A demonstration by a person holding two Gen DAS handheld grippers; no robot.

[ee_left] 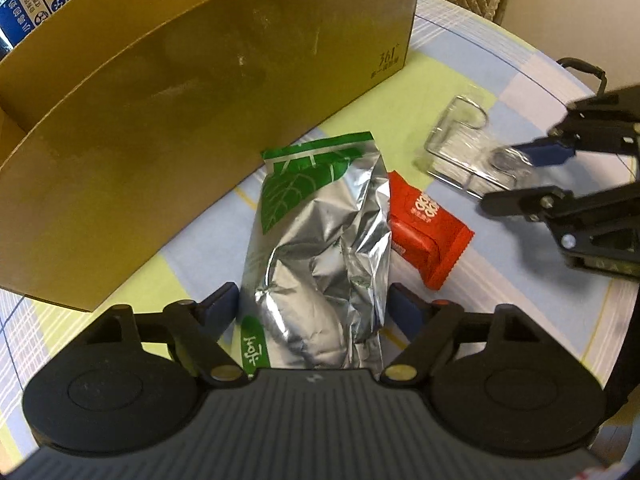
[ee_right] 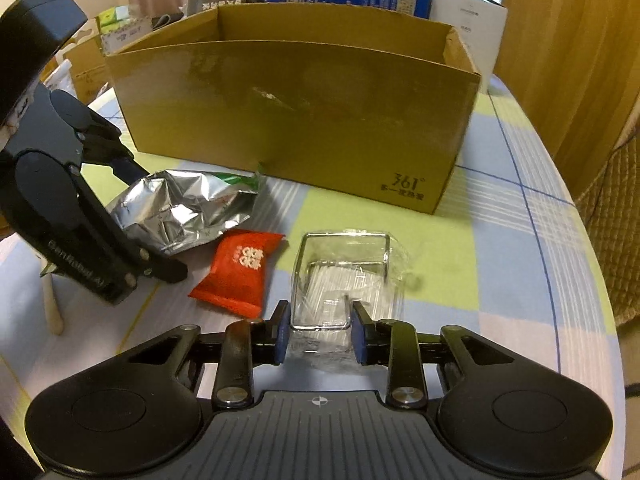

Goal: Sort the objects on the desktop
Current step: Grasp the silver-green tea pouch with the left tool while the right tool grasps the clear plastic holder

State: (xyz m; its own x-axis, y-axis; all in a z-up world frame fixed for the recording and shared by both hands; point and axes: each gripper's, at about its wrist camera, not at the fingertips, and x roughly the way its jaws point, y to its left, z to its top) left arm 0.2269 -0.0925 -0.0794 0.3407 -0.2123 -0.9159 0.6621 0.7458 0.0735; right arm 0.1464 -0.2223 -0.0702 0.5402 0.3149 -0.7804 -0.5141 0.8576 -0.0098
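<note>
1. Squeezing a crinkly silver and green foil bag (ee_left: 320, 248), the left gripper (ee_left: 314, 304) has its blue pads on both sides of it.
2. The right gripper (ee_right: 320, 334) has its fingers on either side of a clear plastic packet with a wire frame (ee_right: 342, 280); whether they press it is hard to tell.
3. A small red wrapper (ee_right: 240, 270) lies between them on the checked cloth (ee_right: 500, 264), partly hidden under the bag.
4. A tall brown cardboard box (ee_right: 296, 120) stands behind; its bottom is hidden.

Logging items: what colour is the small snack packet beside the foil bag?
Red small snack packet, white lettering; clearest in right wrist view.
</note>
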